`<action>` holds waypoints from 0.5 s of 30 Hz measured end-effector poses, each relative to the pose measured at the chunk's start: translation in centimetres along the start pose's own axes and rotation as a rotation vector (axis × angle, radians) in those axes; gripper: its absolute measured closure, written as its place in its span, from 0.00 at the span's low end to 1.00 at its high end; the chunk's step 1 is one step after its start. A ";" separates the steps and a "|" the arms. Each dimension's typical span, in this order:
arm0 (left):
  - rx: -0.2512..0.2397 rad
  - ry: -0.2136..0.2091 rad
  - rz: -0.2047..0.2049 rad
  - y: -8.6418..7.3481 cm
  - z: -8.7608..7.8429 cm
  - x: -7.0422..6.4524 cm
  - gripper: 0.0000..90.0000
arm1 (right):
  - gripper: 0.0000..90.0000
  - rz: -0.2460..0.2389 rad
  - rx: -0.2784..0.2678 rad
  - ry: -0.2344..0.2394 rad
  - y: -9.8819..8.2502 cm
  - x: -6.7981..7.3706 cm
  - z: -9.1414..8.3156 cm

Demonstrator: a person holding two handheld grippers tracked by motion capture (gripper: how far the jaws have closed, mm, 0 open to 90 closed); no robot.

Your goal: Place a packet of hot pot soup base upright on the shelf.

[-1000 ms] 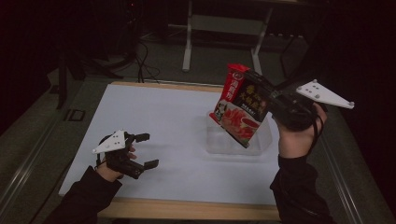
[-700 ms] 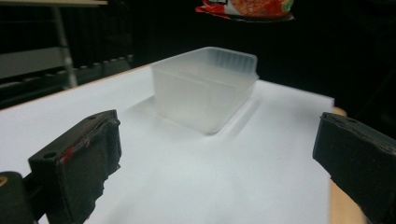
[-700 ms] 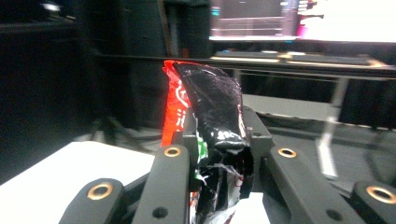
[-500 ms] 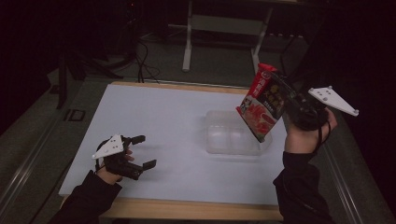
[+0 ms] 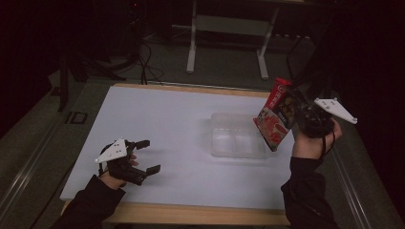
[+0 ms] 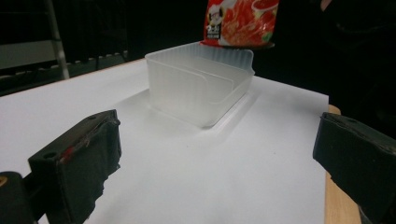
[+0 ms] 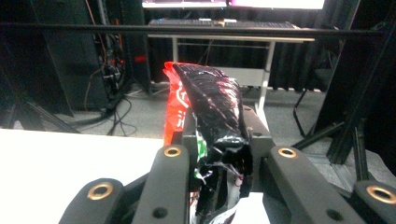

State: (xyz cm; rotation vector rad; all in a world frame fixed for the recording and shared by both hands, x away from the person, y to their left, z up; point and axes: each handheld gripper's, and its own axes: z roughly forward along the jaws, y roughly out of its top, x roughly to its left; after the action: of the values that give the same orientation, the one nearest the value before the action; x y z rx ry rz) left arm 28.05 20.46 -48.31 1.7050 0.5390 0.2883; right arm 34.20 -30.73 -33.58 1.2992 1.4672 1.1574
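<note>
A red and black snack packet [image 5: 277, 114] hangs tilted in the air at the right end of a clear plastic tub [image 5: 236, 136] on the white table. My right gripper [image 5: 293, 110] is shut on the packet [image 7: 210, 116], whose crinkled edge is pinched between the two jaws. Seen from the left gripper view, the packet's lower end [image 6: 240, 23] hovers just above the tub's [image 6: 201, 88] far rim. My left gripper [image 5: 145, 156] rests low over the near left part of the table, open, with nothing between its fingers [image 6: 79, 163].
The white table top [image 5: 157, 124] has a wooden front edge [image 5: 200, 214]. Beyond the far edge stand a metal desk frame [image 5: 227, 43], loose cables [image 5: 143, 52] and dark floor. The tub looks empty inside.
My right gripper has carried the packet to the right and down, from above the tub's middle to its right end. The left gripper has stayed put.
</note>
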 end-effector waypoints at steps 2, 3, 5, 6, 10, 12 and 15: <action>0.001 -0.002 0.001 0.0 0.0 0.0 0.02 | 0.85 -0.008 0.007 -0.015 -0.4 0.0 0.3; 0.006 -0.003 0.003 -0.1 0.0 0.0 0.02 | 0.85 -0.012 0.013 -0.030 -0.8 -0.1 0.6; 0.007 -0.006 0.001 -0.1 0.0 0.0 0.02 | 0.85 -0.014 0.023 -0.037 -1.2 -0.1 1.0; 0.006 -0.009 -0.001 -0.1 0.0 0.0 0.02 | 0.85 -0.014 0.023 -0.037 -1.2 -0.1 1.0; 0.006 -0.010 -0.001 -0.1 0.1 0.0 0.02 | 0.85 -0.044 0.036 -0.055 -2.0 0.3 1.8; 0.005 -0.012 -0.004 -0.2 0.1 0.0 0.02 | 0.85 -0.042 0.037 -0.053 -2.4 0.5 2.2; 0.008 -0.017 -0.010 -0.2 0.1 0.0 0.02 | 0.85 -0.044 0.050 -0.054 -3.0 0.8 2.8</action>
State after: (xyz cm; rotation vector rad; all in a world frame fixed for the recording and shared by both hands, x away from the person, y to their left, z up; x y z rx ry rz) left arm 28.09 20.43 -48.57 1.7107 0.5365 0.2652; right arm 36.17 -29.78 -37.12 1.3155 1.4859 1.0551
